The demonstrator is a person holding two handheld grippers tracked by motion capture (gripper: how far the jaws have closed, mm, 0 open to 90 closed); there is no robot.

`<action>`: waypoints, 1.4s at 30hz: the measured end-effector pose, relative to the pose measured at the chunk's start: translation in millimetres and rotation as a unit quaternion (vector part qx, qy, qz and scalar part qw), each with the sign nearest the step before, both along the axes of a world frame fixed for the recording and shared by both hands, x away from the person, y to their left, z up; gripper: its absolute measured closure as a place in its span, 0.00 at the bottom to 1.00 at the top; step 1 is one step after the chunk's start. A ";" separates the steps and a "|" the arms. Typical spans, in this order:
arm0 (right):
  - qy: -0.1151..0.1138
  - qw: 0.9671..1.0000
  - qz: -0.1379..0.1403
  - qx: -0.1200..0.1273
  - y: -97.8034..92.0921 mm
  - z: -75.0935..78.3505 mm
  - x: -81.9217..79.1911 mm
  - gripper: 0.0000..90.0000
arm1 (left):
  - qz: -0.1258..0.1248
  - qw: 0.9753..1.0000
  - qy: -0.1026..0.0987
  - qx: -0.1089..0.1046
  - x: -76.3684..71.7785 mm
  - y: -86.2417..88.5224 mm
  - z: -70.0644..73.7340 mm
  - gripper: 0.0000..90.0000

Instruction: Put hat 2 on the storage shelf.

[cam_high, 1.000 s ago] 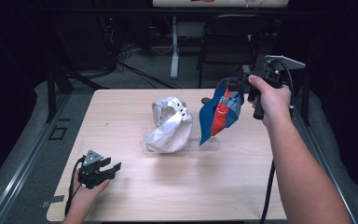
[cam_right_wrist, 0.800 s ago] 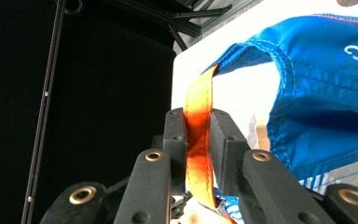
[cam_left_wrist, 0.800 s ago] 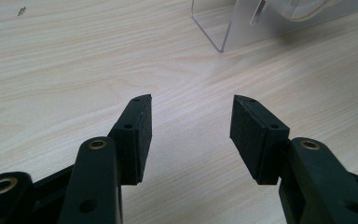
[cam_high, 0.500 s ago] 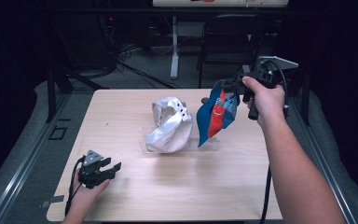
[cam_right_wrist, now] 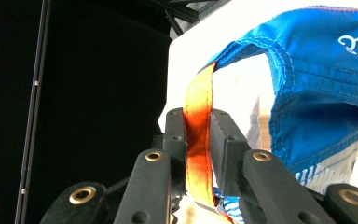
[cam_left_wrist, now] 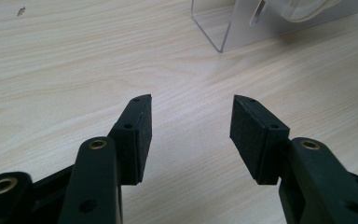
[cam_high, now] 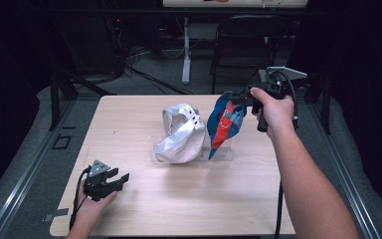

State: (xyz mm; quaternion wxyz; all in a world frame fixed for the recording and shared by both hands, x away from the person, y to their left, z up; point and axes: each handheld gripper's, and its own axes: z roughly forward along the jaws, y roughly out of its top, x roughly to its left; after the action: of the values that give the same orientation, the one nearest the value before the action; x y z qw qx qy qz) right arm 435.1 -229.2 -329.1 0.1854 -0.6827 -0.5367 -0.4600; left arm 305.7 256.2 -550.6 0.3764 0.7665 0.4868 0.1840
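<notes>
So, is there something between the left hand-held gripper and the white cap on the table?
Nothing visible stands in the way. The left hand-held gripper rests open near the table's front left, and only bare wood lies between it and the white cap. The blue cap hangs from the right hand-held gripper, off to the side.

The cap (cam_high: pixel 224 123) is smooth blue cloth with a glossy orange strap (cam_right_wrist: pixel 198 135), above a matt pale wood table (cam_high: pixel 199 199) bearing a clear plastic stand (cam_left_wrist: pixel 242 28).
</notes>
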 end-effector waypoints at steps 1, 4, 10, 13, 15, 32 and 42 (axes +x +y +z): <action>0.003 1.000 0.001 -0.001 -0.1 -1.4 0.0 0.86 | -0.001 1.000 0.000 0.001 0.1 0.1 0.1 0.55; 0.007 1.000 0.001 -0.004 -1.0 -8.3 0.4 0.86 | -0.002 1.000 0.002 0.001 -0.1 0.1 0.4 0.55; 0.014 1.000 -0.002 -0.002 -3.7 -19.0 0.8 0.86 | -0.001 1.000 0.002 0.002 -0.1 -0.1 0.0 0.55; 0.016 1.000 -0.003 -0.005 -4.5 -20.0 0.5 0.86 | -0.001 1.000 0.001 0.002 0.1 -0.2 -0.1 0.55; 0.015 1.000 -0.006 -0.008 -5.6 -20.5 0.2 0.86 | -0.001 1.000 0.001 0.003 0.1 -0.2 -0.1 0.55; 0.024 0.999 -0.017 -0.041 -24.7 -36.9 -4.2 0.84 | -0.002 1.000 0.000 0.004 0.1 -0.1 0.0 0.55; 0.023 0.998 -0.026 -0.046 -32.1 -40.8 -8.6 0.76 | -0.002 1.000 -0.002 0.001 -0.1 -0.5 -0.4 0.55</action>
State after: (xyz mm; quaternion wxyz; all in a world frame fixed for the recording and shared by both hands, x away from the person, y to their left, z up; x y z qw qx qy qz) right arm 426.4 -261.3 -369.9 0.1547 -0.7144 -0.5351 -0.4237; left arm 305.6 255.8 -551.0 0.3769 0.7673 0.4844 0.1858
